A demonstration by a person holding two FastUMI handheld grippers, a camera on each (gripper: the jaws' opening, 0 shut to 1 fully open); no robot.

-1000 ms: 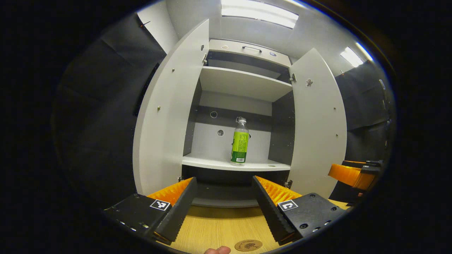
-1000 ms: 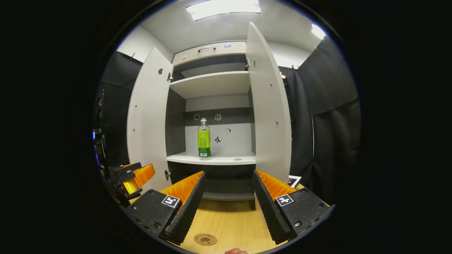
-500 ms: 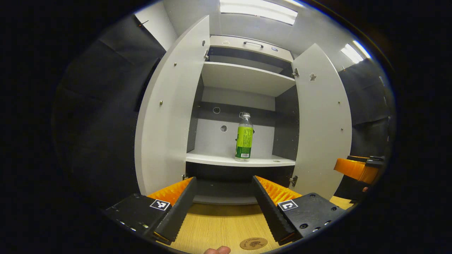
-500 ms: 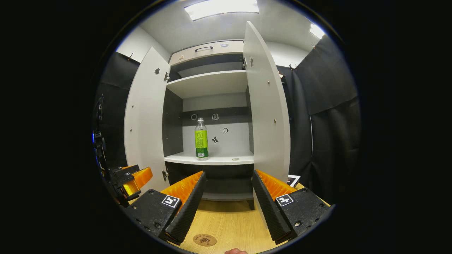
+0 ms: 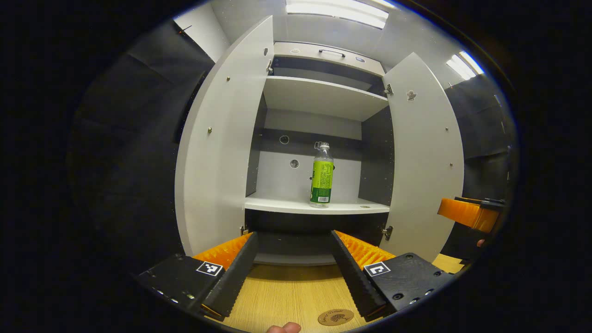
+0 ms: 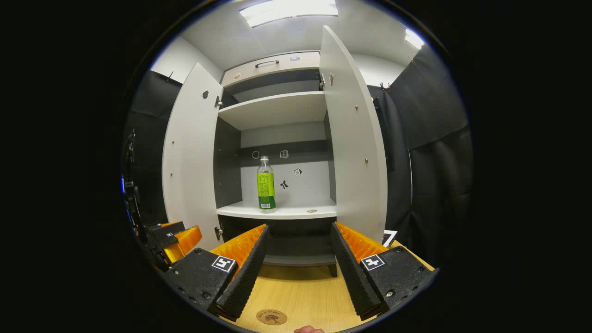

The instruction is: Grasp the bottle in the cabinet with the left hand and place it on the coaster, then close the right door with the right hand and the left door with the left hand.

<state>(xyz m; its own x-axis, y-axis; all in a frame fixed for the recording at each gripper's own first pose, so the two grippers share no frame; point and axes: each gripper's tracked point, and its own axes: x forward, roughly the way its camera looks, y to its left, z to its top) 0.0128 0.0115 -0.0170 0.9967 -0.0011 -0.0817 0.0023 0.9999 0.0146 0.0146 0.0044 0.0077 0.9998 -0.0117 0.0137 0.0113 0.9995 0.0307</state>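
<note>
Standing upright on the shelf, bottle, its cap blurred.

Green-labelled bottle upright on cabinet shelf, both doors open.

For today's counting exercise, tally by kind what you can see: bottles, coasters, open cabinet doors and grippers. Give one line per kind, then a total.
Bottles: 1, the bottle on the lower shelf.
Coasters: 1, the coaster on the wooden table.
Open cabinet doors: 2, left door and right door.
Grippers: 2, left gripper and right gripper, both open.
Total: 6
</note>
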